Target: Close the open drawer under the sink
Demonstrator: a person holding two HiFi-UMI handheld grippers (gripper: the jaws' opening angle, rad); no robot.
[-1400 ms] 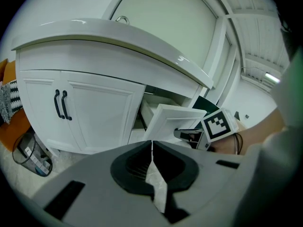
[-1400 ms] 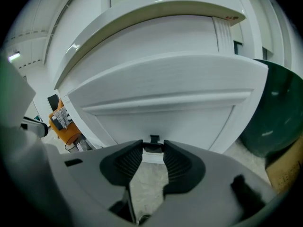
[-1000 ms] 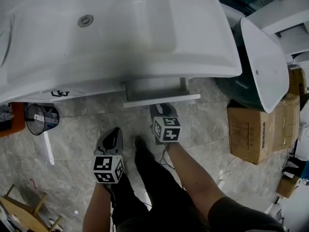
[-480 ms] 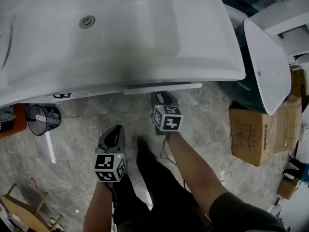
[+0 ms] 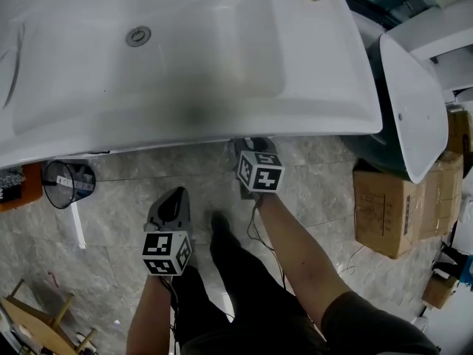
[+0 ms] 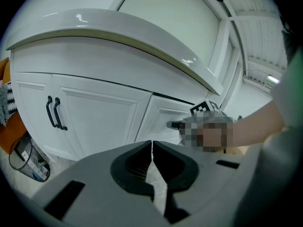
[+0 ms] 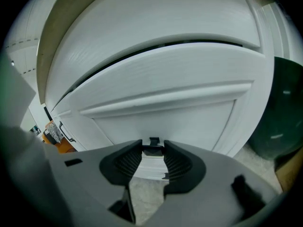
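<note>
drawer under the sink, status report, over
Left gripper shut, empty. Right gripper shut on drawer handle. Drawer looks about flush, nothing blocking.

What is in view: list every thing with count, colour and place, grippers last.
sink: one, white, across the head view's top.
drawer: one, white, under the sink.
drawer handle: one, dark, on the drawer front.
cabinet doors: two, white, left of the drawer.
waste basket: one, black mesh, floor at left.
cardboard boxes: several, brown, floor at right.
left gripper: one, grey, shut and empty, back from the cabinet doors.
right gripper: one, grey, shut on the drawer handle.
</note>
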